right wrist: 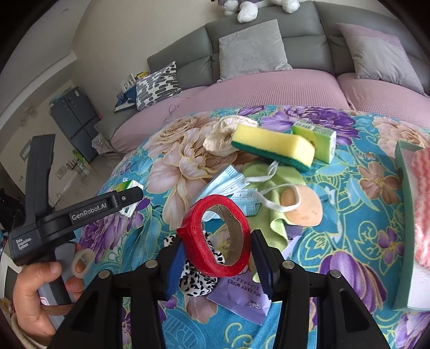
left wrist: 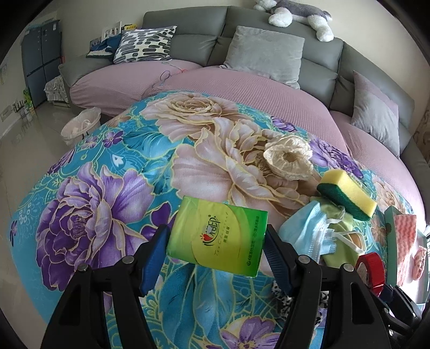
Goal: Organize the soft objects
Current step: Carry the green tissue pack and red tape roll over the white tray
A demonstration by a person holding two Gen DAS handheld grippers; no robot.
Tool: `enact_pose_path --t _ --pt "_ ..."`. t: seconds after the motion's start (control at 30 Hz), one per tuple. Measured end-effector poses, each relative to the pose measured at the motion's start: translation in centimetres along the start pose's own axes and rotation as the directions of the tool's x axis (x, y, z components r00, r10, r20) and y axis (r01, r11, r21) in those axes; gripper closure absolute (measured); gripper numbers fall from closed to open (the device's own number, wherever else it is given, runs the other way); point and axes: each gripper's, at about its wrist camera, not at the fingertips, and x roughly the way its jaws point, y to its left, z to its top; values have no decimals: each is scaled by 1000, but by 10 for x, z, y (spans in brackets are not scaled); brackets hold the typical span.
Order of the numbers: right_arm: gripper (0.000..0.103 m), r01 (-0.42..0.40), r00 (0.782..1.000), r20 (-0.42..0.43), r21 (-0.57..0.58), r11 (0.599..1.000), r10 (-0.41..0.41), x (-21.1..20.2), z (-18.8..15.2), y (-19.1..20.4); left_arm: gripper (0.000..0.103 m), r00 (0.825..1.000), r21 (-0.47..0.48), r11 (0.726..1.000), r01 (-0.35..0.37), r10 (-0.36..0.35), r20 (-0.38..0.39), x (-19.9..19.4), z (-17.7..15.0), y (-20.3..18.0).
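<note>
My left gripper (left wrist: 216, 248) is shut on a green tissue pack (left wrist: 217, 239) and holds it above the floral blanket (left wrist: 94, 188). My right gripper (right wrist: 216, 255) is shut on a red tape roll (right wrist: 215, 236), squeezed oval, over a leopard scrunchie (right wrist: 196, 282) and a purple wipes pack (right wrist: 242, 300). A yellow-green sponge (right wrist: 274, 146), a blue face mask (right wrist: 228, 188), a green cloth (right wrist: 274, 177), a cream crocheted piece (right wrist: 223, 137) and a beige pad (right wrist: 303, 206) lie ahead. The left gripper body (right wrist: 80, 212) shows in the right wrist view.
A green tray (right wrist: 403, 228) with a pink wavy cloth (right wrist: 422, 209) is at the right. A small green box (right wrist: 317, 139) stands behind the sponge. The grey sofa (left wrist: 268, 40) with cushions and a plush dog (left wrist: 295, 13) is behind. A white bin (left wrist: 80, 126) stands on the floor left.
</note>
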Motion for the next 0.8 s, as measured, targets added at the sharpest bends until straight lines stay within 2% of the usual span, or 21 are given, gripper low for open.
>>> enact_pose_path --t 0.17,0.33,0.6,0.8 --pt "53 51 998 37 36 998 -52 -18 4 -19 32 1000 50 999 20 -21 16 -7 2 -22" --pt "53 171 981 77 96 981 -179 -45 7 -53 32 998 120 992 49 -52 25 -13 1 -54" --pt "53 352 916 112 238 905 -386 -97 2 -117 32 990 252 959 128 -140 28 -28 -6 -121" --pt "53 445 862 94 330 833 -498 -127 -6 -159 32 972 367 903 222 -235 -10 -37 -22 -178"
